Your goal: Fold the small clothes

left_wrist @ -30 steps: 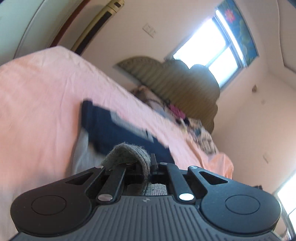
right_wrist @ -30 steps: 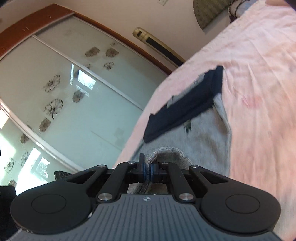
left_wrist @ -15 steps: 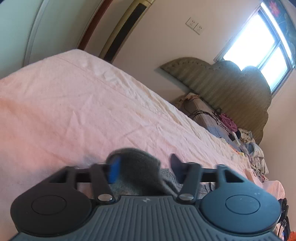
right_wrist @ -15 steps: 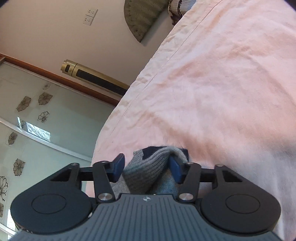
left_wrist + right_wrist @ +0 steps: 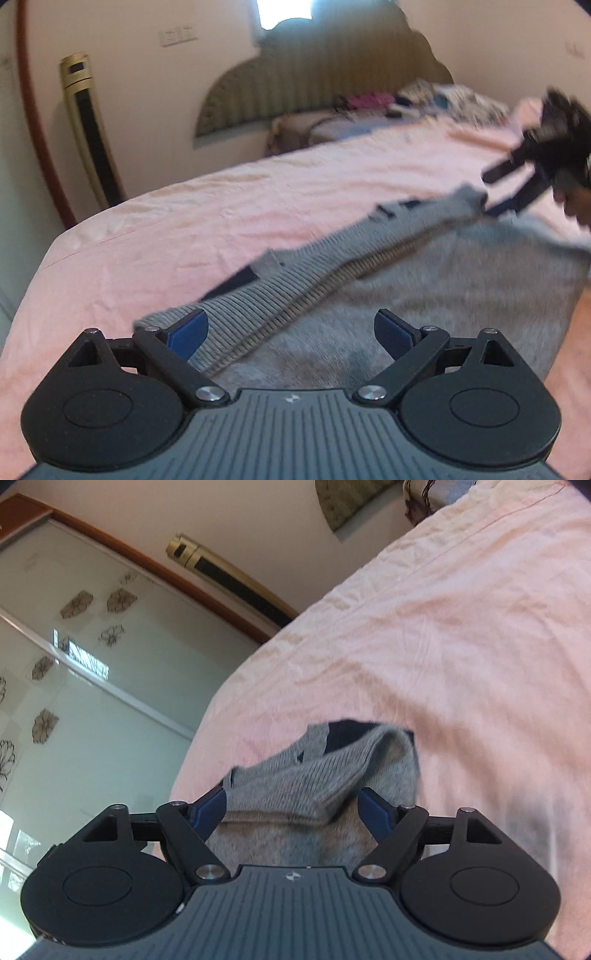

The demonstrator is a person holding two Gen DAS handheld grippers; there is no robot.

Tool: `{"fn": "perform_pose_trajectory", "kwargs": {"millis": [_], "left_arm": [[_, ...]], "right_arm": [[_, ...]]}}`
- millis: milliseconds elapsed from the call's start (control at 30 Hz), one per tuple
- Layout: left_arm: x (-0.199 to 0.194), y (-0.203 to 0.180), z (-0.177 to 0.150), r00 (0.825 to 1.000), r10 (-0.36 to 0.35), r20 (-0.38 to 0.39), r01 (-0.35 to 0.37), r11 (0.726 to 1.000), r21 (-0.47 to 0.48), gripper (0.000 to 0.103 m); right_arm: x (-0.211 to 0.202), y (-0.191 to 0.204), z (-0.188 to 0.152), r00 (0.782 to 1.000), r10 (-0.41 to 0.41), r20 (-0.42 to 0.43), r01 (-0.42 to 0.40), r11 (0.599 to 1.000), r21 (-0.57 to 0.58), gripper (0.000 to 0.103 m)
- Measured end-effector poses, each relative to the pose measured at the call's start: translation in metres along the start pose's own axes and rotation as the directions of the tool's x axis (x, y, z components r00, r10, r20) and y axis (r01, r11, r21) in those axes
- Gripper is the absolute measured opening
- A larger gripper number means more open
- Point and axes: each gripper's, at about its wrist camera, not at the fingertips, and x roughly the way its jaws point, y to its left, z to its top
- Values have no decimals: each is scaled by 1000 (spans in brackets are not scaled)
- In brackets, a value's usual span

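Left wrist view: the grey ribbed-knit garment with dark navy trim (image 5: 369, 280) lies on the pink bedsheet (image 5: 221, 206), its folded ribbed edge running as one long line from 7 o'clock, just ahead of the left hand-held gripper (image 5: 290, 328), up to 2 o'clock, where the right hand-held gripper (image 5: 506, 192) sits at the far corner. That edge is the long axis; each end has its own gripper right at it, so neither has to cross over.

The left jaws have just been opening and stand wide, the knit lying between the blue pads but not pinched. In the right wrist view the right hand-held gripper (image 5: 291, 808) has likewise just been opening; the bunched corner of the garment (image 5: 317, 775) sits between its spread pads, loose as far as I can tell.

The bedsheet is wrinkled. Beyond it stand a scalloped upholstered headboard (image 5: 325, 74) at 12 o'clock, a gold tower fan (image 5: 88, 125) at 10 o'clock, and frosted wardrobe doors (image 5: 74, 683).
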Motion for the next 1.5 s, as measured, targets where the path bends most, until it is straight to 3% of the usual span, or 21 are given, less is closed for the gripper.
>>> {"fn": "perform_pose_trajectory", "kwargs": {"millis": [67,133,200,233,333,400,500,633,800,867,933,1000,1033,1067,1167,1233,1300,1333,1400,1433,1500], "left_arm": [[18,-11,1,998,57,-18,-55,996,64,97],[31,-5,10,989,140,35,-141,990,29,98],[38,15,24,958,274,88,-263,957,-119,98],[36,27,30,946,310,97,-286,937,-201,98],[4,42,34,924,331,193,-251,904,-346,98],[-13,40,27,928,298,224,-223,925,-307,98],[-17,26,13,942,284,178,-257,953,-160,98],[12,9,-2,946,316,69,-320,946,61,98],[36,4,-3,954,298,11,-297,946,133,98],[52,4,2,935,355,0,-350,921,170,99],[64,11,9,887,461,35,-460,872,168,99],[65,26,20,827,559,66,-562,825,61,98],[58,34,25,812,578,75,-579,815,-22,98],[49,42,27,811,581,77,-574,813,-97,98],[16,61,19,835,550,28,-528,814,-240,98],[-10,64,1,840,542,-19,-518,794,-319,98],[-46,64,-27,869,492,-48,-459,766,-450,98],[-66,63,-44,886,460,-57,-415,730,-543,98],[-103,55,-86,942,333,-37,-256,645,-720,98],[-116,49,-105,962,271,-19,-182,590,-787,98],[-136,34,-140,980,197,8,-87,470,-878,98]], "right_arm": [[9,4,0,1000,-4,-14,4,1000,-14,89],[14,4,8,999,33,15,-33,999,12,89],[15,-5,22,989,95,117,-106,990,91,90],[14,-9,27,980,104,167,-125,985,121,92],[5,-25,32,957,63,284,-137,959,249,95],[-4,-24,25,956,77,282,-144,963,226,95],[-18,-20,11,966,40,254,-84,983,164,98],[-26,-19,-5,974,-11,228,-13,995,103,99],[-18,-11,-2,975,-79,206,74,997,31,99],[-13,-11,1,977,-72,202,68,997,29,99],[-7,-9,2,979,-66,195,62,998,23,99],[-1,-7,2,980,-64,187,62,998,15,99],[1,-5,0,981,-66,183,65,998,11,99],[1,-4,-2,982,-66,179,66,998,8,99],[-7,0,-10,985,-57,161,58,998,0,99],[-22,2,-22,985,-53,165,54,999,-4,99],[-43,2,-38,982,-58,177,60,998,-4,99],[-56,1,-48,980,-60,187,62,998,-5,99],[-83,-2,-71,976,-64,208,63,998,8,99],[-97,-5,-84,974,-61,216,57,998,24,99],[-117,-12,-109,971,-79,225,64,995,71,101]]}}
